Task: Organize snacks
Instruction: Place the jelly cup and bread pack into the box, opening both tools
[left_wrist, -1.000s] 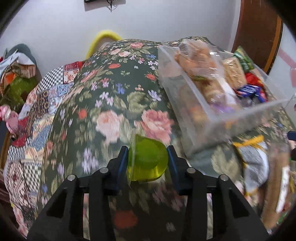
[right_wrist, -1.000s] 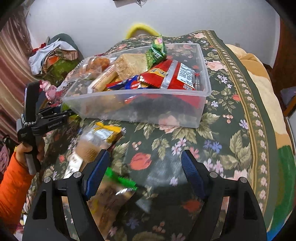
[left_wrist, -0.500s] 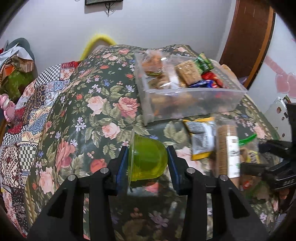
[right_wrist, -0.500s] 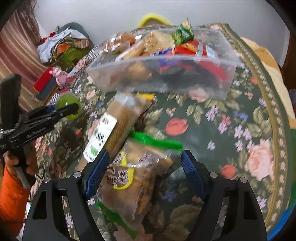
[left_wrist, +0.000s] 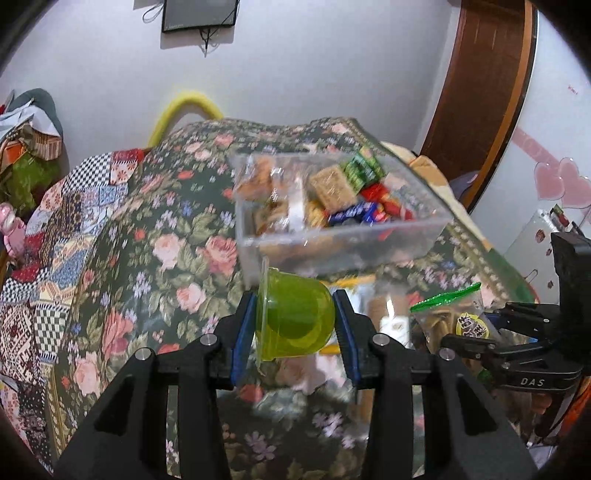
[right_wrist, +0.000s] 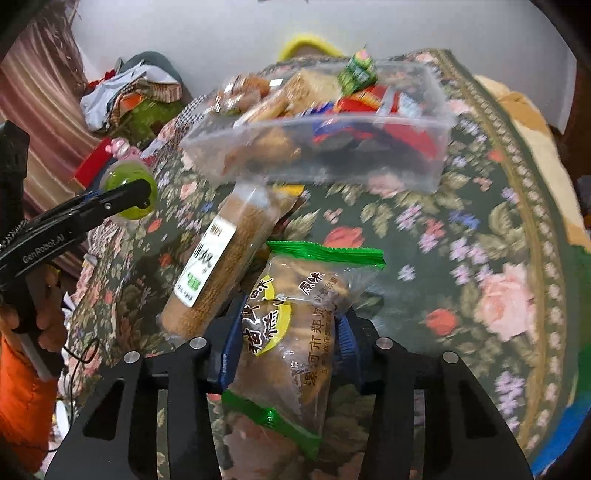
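Observation:
My left gripper (left_wrist: 295, 325) is shut on a green jelly cup (left_wrist: 295, 314), held above the floral bedspread in front of the clear plastic box (left_wrist: 332, 243) of snacks. The cup and that gripper also show in the right wrist view (right_wrist: 129, 192). My right gripper (right_wrist: 286, 343) is shut on a clear snack bag with green ends (right_wrist: 291, 332); the bag also shows in the left wrist view (left_wrist: 454, 317). A long biscuit roll (right_wrist: 221, 266) lies just left of the bag. The box (right_wrist: 332, 147) sits beyond both.
A yellow-edged snack packet (left_wrist: 354, 284) lies partly hidden behind the cup. A patchwork quilt (left_wrist: 55, 229) covers the bed's left side. Piled clothes (right_wrist: 125, 96) sit at the far left. A wooden door (left_wrist: 487, 81) stands at the right.
My right gripper has closed on the green-ended bag, which was lying between open jaws before. My left gripper has lifted and swung toward the box with the cup still held.

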